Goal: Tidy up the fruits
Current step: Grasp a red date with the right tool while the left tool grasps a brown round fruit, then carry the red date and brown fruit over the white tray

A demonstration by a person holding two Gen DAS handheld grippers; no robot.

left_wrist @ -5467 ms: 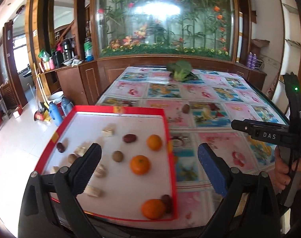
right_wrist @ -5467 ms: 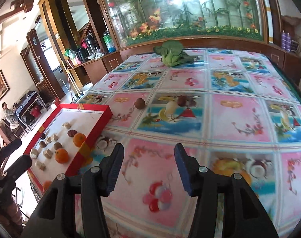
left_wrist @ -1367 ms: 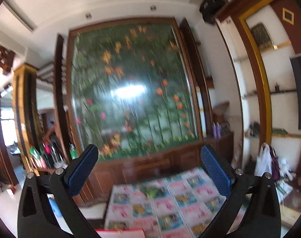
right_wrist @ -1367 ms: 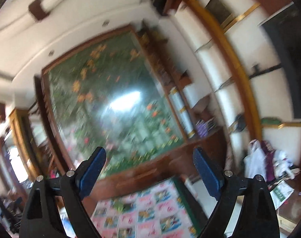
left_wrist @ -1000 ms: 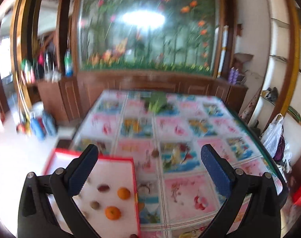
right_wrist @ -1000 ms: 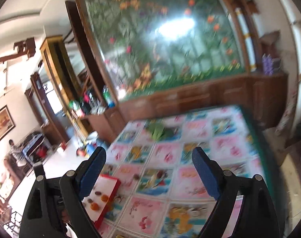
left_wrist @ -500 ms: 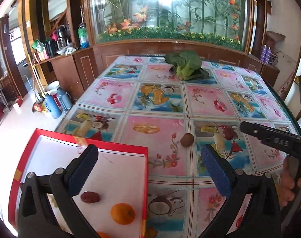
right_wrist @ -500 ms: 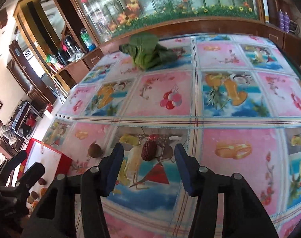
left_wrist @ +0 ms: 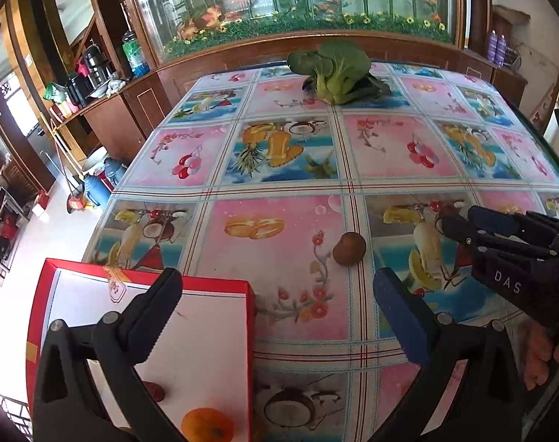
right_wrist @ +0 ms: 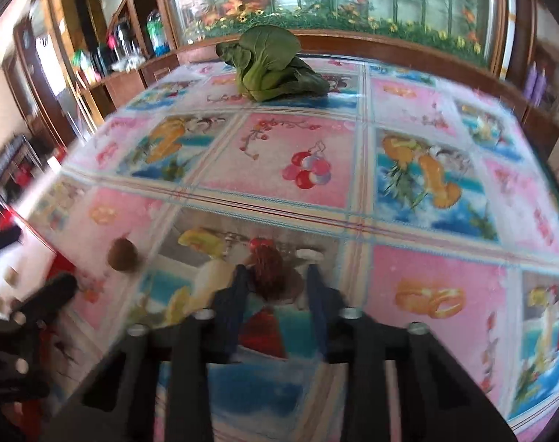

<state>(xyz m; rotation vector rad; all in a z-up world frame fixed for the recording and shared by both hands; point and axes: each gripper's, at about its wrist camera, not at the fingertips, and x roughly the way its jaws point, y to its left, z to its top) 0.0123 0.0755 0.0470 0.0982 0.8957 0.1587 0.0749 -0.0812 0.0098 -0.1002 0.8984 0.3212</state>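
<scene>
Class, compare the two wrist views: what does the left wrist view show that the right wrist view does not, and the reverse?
Only the left wrist view shows the round orange fruit in the red-rimmed white tray and the open left tool. Only the right wrist view shows the wrinkled dark red date between the right tool fingers. Both show the round brown fruit and leafy green vegetable on the patterned tablecloth.

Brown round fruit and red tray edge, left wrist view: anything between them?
Nothing. Between the brown round fruit and the red tray, only bare floral tablecloth shows, in the left wrist view.
</scene>
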